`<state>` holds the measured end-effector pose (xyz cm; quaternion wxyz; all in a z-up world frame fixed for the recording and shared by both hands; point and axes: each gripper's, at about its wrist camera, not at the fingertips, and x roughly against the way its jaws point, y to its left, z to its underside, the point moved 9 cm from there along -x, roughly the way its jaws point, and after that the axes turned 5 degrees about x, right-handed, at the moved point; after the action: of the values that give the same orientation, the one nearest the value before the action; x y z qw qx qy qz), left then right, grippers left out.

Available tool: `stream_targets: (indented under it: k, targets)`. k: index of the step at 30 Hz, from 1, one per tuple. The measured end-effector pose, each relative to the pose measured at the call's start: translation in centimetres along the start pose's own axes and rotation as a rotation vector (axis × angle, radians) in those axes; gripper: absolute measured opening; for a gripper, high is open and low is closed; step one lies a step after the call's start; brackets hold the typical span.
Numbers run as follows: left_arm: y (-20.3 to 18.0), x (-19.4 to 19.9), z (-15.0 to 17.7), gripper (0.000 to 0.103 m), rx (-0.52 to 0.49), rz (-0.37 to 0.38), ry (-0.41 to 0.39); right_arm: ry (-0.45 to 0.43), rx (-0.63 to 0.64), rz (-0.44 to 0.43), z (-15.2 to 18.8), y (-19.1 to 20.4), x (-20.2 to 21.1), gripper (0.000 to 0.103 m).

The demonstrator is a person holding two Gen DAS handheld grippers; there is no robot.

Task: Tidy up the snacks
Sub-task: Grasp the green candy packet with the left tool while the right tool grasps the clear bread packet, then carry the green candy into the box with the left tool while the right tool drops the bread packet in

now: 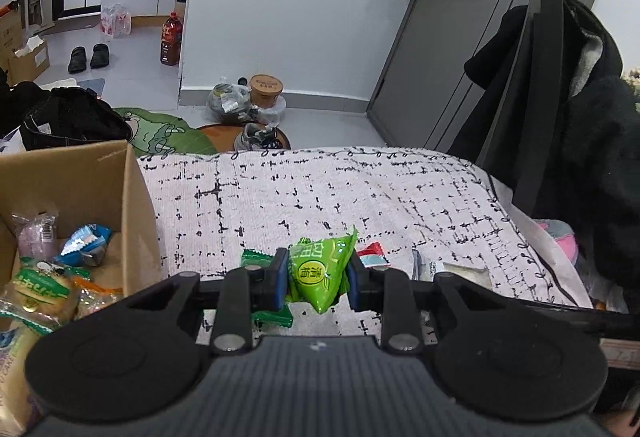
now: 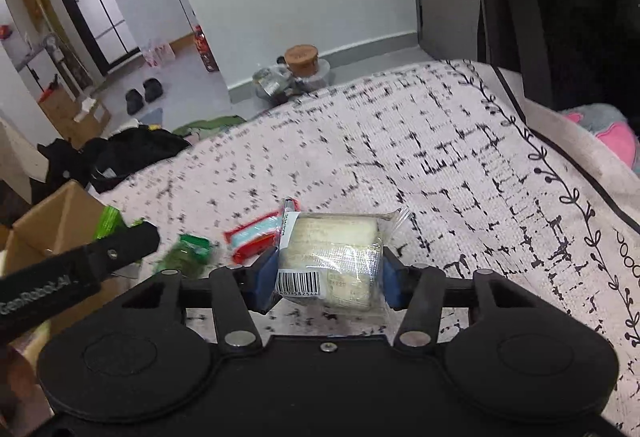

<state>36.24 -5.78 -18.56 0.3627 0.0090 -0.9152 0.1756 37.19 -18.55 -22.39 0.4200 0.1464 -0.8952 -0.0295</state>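
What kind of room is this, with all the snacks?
Probably a bedroom in someone's home. The snacks lie on a patterned bedspread, coats hang on a rack beside it, and slippers sit on the floor toward a kitchen-like area.

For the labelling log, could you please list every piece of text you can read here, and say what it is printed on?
"清梅": yellow circle on the green snack packet in the left gripper.
"GenRobot.AI", start partly cut off: left gripper arm, right wrist view.
Barcode digits on the clear-wrapped cake in the right gripper: too blurred.
Cardboard box snack labels: unreadable.
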Motion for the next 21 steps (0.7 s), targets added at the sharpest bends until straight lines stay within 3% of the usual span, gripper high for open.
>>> stream_targets:
  k: [11,21]
  targets:
    - [1.2,3.4,-1.6,0.027,0.015,0.015,-0.052,-0.065,0.006,-0.062,-1.8,3.6,3.0,0.051]
    - [5.1,6.8,-3.0,0.027,0.025,-0.021,-0.088,-0.098,0.033,-0.137,-2.1,8.2,4.6,0.051]
